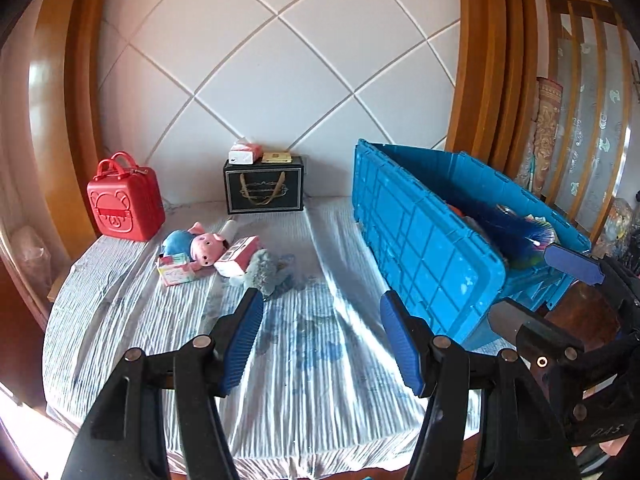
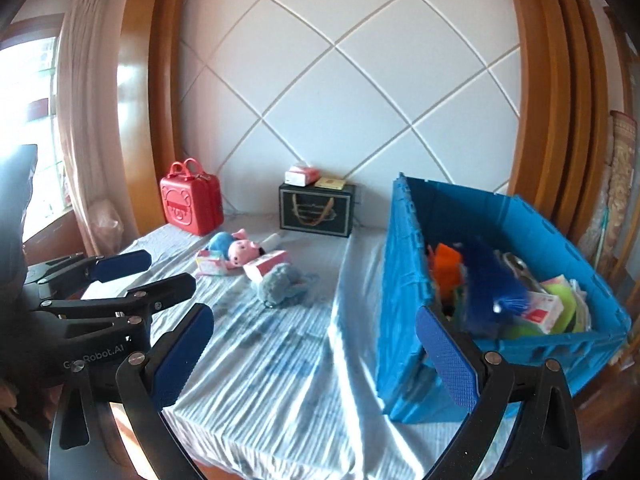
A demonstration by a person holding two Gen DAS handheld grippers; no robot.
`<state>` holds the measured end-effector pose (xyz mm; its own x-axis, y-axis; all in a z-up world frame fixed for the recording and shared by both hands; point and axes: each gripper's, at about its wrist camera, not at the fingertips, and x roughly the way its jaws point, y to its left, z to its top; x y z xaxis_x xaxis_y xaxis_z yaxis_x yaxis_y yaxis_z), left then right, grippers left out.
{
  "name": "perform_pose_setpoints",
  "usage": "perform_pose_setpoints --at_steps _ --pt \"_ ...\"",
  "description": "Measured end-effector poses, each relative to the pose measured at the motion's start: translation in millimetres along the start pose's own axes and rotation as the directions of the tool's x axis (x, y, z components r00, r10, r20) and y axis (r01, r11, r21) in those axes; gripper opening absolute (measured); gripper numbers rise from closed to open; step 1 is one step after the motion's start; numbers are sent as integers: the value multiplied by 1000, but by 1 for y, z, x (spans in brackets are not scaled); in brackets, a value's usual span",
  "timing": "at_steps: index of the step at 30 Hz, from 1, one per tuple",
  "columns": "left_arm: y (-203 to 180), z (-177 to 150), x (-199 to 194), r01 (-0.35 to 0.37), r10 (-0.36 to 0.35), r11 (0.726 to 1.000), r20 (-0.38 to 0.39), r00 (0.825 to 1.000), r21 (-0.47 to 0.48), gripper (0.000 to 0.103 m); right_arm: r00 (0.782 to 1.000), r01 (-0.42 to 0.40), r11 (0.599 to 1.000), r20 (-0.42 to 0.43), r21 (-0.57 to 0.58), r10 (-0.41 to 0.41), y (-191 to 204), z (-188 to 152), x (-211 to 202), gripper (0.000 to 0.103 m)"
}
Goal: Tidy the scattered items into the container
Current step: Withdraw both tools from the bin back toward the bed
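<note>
On the striped bed sheet (image 1: 320,380) (image 2: 260,360) lies a small pile of things. It holds a pink pig plush (image 1: 204,248) (image 2: 240,250), a grey plush (image 1: 268,270) (image 2: 280,284), a pink box (image 1: 238,256) (image 2: 266,264) and a pastel box (image 1: 176,270) (image 2: 210,262). A blue crate (image 1: 420,248) (image 2: 404,280) stands on the bed's right side. Inside it are an orange item (image 2: 446,268), a fuzzy blue item and several packets. My left gripper (image 1: 322,336) and right gripper (image 2: 316,356) hover open and empty over the bed's near end, well short of the pile.
A red suitcase (image 1: 126,200) (image 2: 192,202) and a black gift box (image 1: 264,190) (image 2: 316,210) with a tissue pack on top stand against the padded headboard. Wooden frame posts flank the bed. A curtained window (image 2: 40,120) is on the left.
</note>
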<state>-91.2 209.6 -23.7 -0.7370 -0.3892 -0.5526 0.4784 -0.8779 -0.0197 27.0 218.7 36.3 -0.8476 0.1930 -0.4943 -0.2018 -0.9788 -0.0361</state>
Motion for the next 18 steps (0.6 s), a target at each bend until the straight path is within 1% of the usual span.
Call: perform_pose_setpoints --at_steps 3,6,10,12,14,16,18 --pt "24 1 13 -20 20 999 -13 1000 -30 60 999 -19 1000 -28 -16 19 18 6 23 102" --pt "44 6 31 -46 45 998 -25 999 -50 60 998 -37 999 -47 -32 35 29 12 49 102" --pt "63 20 61 -101 99 993 -36 994 -56 60 995 -93 995 -39 -46 91 35 24 89 103" --pt "74 28 78 -122 121 991 -39 992 -50 60 994 -109 993 -32 -35 108 34 32 111 103" --pt "88 33 95 -153 151 986 -48 987 -62 60 990 -137 990 -26 -18 137 33 40 134 103" --pt "108 35 112 -182 175 979 -79 981 -89 60 987 -160 987 -30 -15 159 32 48 157 103" --pt "132 33 126 -223 211 968 -111 971 -115 60 984 -173 985 -51 -16 172 34 56 182 103"
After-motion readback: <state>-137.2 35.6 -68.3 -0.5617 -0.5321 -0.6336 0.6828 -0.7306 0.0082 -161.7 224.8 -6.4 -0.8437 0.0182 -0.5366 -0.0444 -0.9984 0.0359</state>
